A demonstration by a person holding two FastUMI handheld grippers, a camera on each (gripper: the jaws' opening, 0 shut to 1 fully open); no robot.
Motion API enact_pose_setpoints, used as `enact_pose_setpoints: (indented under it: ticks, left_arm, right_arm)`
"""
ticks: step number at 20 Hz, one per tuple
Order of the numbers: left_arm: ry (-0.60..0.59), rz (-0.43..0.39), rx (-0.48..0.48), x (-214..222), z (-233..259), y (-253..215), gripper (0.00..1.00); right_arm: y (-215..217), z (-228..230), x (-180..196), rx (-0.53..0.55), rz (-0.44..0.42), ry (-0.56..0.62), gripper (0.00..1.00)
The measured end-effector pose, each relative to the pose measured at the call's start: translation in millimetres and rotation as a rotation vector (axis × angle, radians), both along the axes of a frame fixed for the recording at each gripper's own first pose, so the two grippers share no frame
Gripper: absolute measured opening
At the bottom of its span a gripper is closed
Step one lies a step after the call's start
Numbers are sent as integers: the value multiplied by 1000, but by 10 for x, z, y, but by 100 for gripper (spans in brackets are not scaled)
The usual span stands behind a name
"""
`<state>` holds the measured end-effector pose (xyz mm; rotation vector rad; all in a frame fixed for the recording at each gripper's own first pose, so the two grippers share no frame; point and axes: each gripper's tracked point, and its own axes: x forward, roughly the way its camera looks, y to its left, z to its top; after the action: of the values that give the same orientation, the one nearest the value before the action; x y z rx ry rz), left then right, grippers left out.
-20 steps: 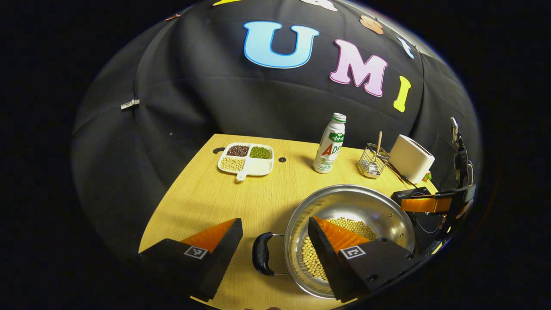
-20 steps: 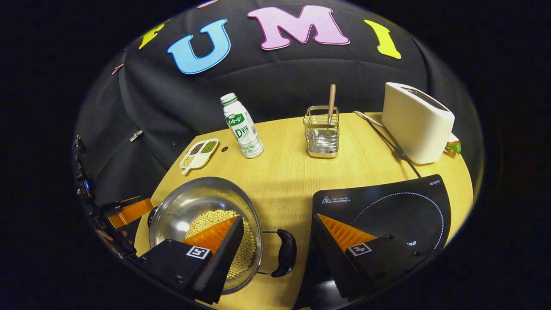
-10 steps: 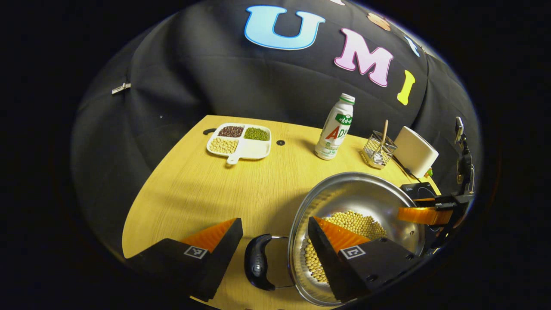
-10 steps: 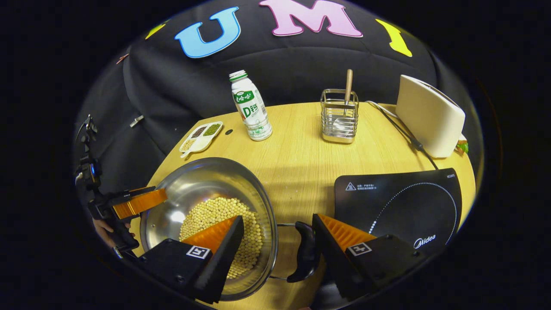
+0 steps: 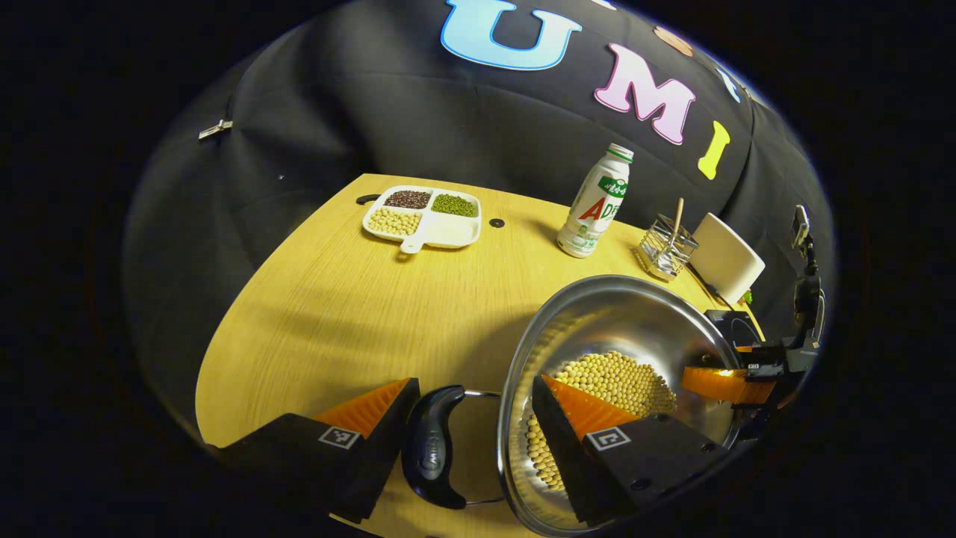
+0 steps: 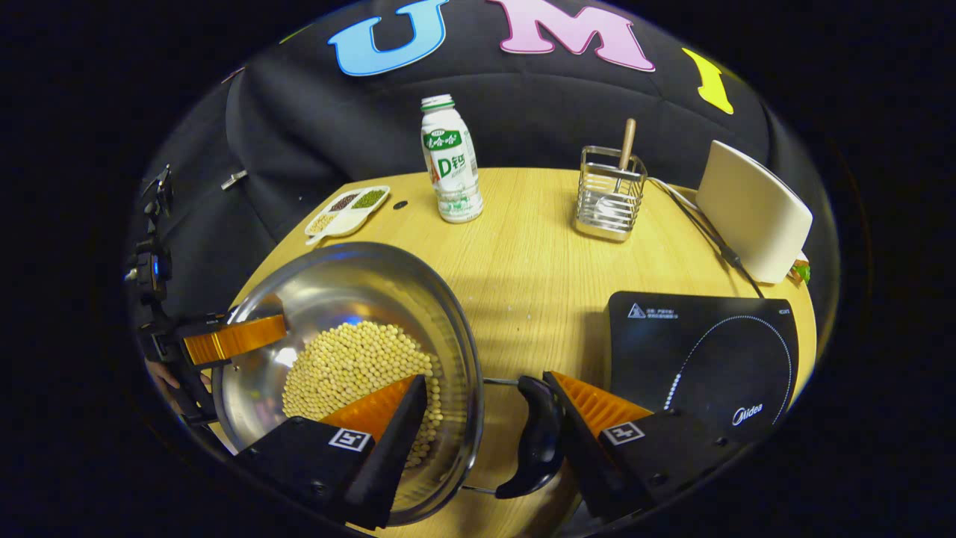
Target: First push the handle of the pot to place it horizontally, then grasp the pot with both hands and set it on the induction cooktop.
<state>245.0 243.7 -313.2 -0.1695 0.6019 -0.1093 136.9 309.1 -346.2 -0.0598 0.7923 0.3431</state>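
Left gripper view shows the left gripper [image 5: 470, 426] straddling the near rim of the stainless steel pot [image 5: 620, 314]: one finger sits outside against the black side handle [image 5: 433, 448], the other reaches inside over the soybeans [image 5: 605, 381]. The jaws are partly spread, and whether both press firmly on handle and rim I cannot tell. In the right gripper view the right gripper [image 6: 485, 418] mirrors this on the opposite side, one finger inside the pot [image 6: 351, 291] above the soybeans [image 6: 351, 366], the other touching the pot's other handle [image 6: 534, 441]; again the clamping is unclear. Both handles lie flat and level with the rim, so the first step, pushing the handle horizontal, looks done. The two-handed grasp appears to be in progress. The pot seems tilted and possibly raised off the wooden table [image 6: 523, 239], though contact beneath it is hidden. The induction cooktop [image 6: 702, 359] lies bare, just beside the pot on the right gripper's side, so carrying the pot across and setting it down there is what remains. A milk bottle [image 6: 450, 161], a wire utensil holder [image 6: 609, 194], a toaster [image 6: 750, 213] and a divided dish of beans [image 5: 422, 217] stand farther back, out of the path.
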Motion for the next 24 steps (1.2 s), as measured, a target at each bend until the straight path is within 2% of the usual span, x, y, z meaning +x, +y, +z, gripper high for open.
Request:
enact_pose_setpoints:
  ticks: [2, 3, 4, 7, 8, 10, 13, 18, 19, 20, 22, 24]
  left_arm:
    - [5, -3, 12, -24, -11, 61, 91]
    - [8, -4, 18, -38, -21, 97, 89]
    - [11, -5, 24, -52, -30, 127, 84]
    - [21, -13, 26, -82, -49, 143, 74]
    - [24, -13, 30, -71, -63, 159, 70]
    - [29, -14, 29, -96, -68, 171, 71]
    - [43, -18, 33, -157, -82, 184, 70]
    - [46, -20, 18, -245, -66, 187, 62]
    - [49, -15, 19, -276, -80, 185, 63]
    - [49, -11, 20, -299, -80, 188, 61]
    - [47, 0, 14, -375, -37, 184, 61]
    - [40, 4, 23, -425, 57, 167, 61]
  right_arm:
    - [13, -78, -49, 28, -36, 41, 88]
    - [10, -55, -79, 35, -54, 41, 78]
    - [6, -83, -41, 37, -62, 47, 73]
    - [21, -95, -84, 25, -64, 58, 74]
    - [39, -116, -75, 29, -68, 68, 69]
    - [49, -103, -89, 37, -75, 78, 72]
    - [89, -137, -125, 46, -78, 95, 67]
    - [60, -90, -154, 52, -84, 94, 63]
    - [55, -89, -156, 45, -77, 88, 63]
    - [60, -82, -184, 40, -72, 84, 59]
    - [61, -25, -216, 39, -59, 75, 63]
    - [53, 71, -234, 43, -51, 65, 63]
